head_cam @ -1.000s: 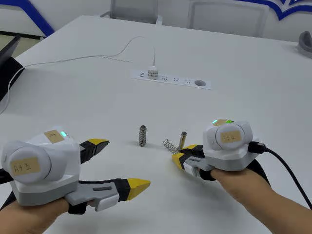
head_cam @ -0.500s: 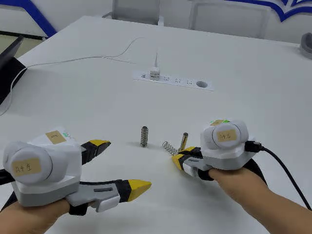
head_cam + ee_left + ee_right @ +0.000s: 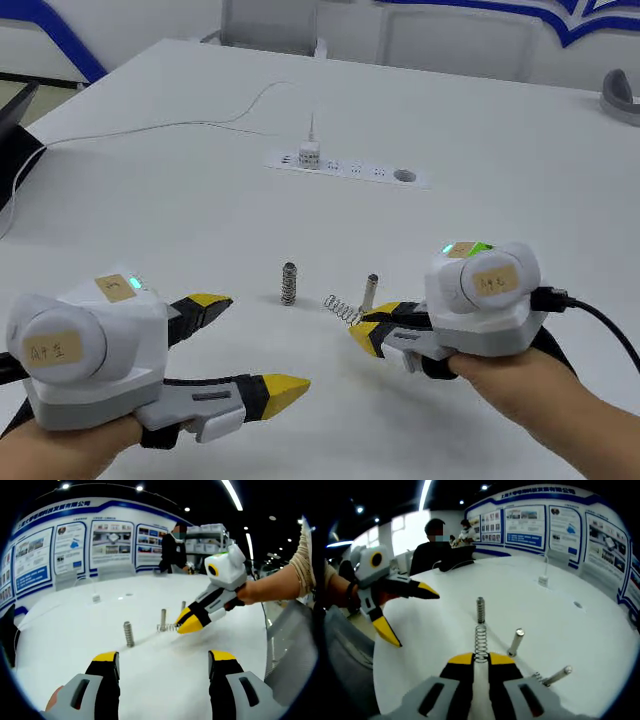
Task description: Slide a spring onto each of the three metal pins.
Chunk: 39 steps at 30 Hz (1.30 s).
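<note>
A: Whereabouts of the loose spring (image 3: 480, 639)?

B: Pinched by 1 end between the closed yellow tips of the right claw (image 3: 362, 330). Low over the white counter (image 3: 480, 150), free end down near the foot of the bare pin (image 3: 370, 290). Touching it or not, cannot tell.

A: And the 3 pins?

B: Bare pin upright, closest to the loose spring. Left of it in the head view, a second pin (image 3: 289, 283), also upright, already sleeved in coils along most of its length. A third pin (image 3: 555, 675) at lower right in the right gripper view, seemingly with coils around its lower end, though too small to be sure.

A: Left claw (image 3: 255, 341)?

B: Spread wide, gripping nothing. Held in a hand (image 3: 70, 455) just above the counter, well apart from the pins, yellow tips aimed their way.

A: Further out?

B: White power strip (image 3: 345, 170) mid-counter beyond the pins, with a white plug (image 3: 309, 153) standing in it and a thin white cable (image 3: 180, 123) trailing off to the left. Black cord (image 3: 600, 320) off the back of the right claw. Grey chairs (image 3: 270, 25) along the far edge. Blue-and-white wall posters (image 3: 70, 545) and a seated person (image 3: 432, 550) in the gripper views.
</note>
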Motion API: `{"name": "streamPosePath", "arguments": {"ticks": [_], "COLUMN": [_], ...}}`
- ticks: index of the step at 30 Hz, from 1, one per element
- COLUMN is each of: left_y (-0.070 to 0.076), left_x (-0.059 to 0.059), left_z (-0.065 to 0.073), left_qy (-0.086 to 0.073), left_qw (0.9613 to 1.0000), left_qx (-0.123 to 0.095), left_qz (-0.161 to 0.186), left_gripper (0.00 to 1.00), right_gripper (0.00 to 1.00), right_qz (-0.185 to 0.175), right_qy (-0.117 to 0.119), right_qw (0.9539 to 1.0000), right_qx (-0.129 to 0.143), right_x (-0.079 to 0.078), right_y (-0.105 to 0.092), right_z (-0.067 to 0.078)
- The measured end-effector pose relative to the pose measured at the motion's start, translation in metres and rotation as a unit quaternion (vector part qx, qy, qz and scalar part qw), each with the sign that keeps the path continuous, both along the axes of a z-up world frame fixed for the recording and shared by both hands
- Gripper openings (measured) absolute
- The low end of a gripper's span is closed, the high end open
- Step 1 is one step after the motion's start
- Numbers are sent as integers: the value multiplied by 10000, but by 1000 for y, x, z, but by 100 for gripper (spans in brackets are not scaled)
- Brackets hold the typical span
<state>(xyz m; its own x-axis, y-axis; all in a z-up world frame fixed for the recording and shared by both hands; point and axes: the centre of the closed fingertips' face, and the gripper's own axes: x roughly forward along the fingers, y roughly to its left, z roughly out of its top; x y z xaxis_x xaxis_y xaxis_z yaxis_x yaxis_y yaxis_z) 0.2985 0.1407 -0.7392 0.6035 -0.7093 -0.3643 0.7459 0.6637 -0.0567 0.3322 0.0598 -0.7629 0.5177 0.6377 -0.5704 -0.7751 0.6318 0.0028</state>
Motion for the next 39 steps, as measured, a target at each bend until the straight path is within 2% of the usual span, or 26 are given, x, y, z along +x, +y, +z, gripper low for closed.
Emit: {"name": "streamPosePath", "arguments": {"ticks": [7,13,19,22,27,31,35,39], "left_y": [-10,-21,-30,-32,-38,-44,-49,-55], "left_x": [-4,-11,-20,-22,-31,-43,-52,-60], "left_z": [3,4,4,5,5,2,-3,-5], "left_qy": [-55,-87,-104,-105,-71,21,16,-70], "left_qw": [9997,9980,9958,9950,9922,9879,9836,9786], "left_qx": [85,193,261,240,239,261,410,574], "left_qz": [-238,-596,-871,-962,-1219,-1527,-1754,-1977], "left_gripper": [71,66,58,54,42,33,31,30], "right_gripper": [12,12,12,12,12,12,12,12], "right_qz": [558,1044,1386,1613,1961,2195,2348,2499], "right_qy": [32,44,91,126,120,146,166,231], "right_qw": [9984,9944,9901,9864,9793,9736,9697,9651], "right_qx": [-104,-158,-224,-294,-482,-606,-653,-743], "right_x": [-26,-45,-56,-64,-75,-84,-89,-96], "right_y": [-2,3,7,9,11,11,11,10], "right_z": [15,27,28,27,24,21,21,18]}}
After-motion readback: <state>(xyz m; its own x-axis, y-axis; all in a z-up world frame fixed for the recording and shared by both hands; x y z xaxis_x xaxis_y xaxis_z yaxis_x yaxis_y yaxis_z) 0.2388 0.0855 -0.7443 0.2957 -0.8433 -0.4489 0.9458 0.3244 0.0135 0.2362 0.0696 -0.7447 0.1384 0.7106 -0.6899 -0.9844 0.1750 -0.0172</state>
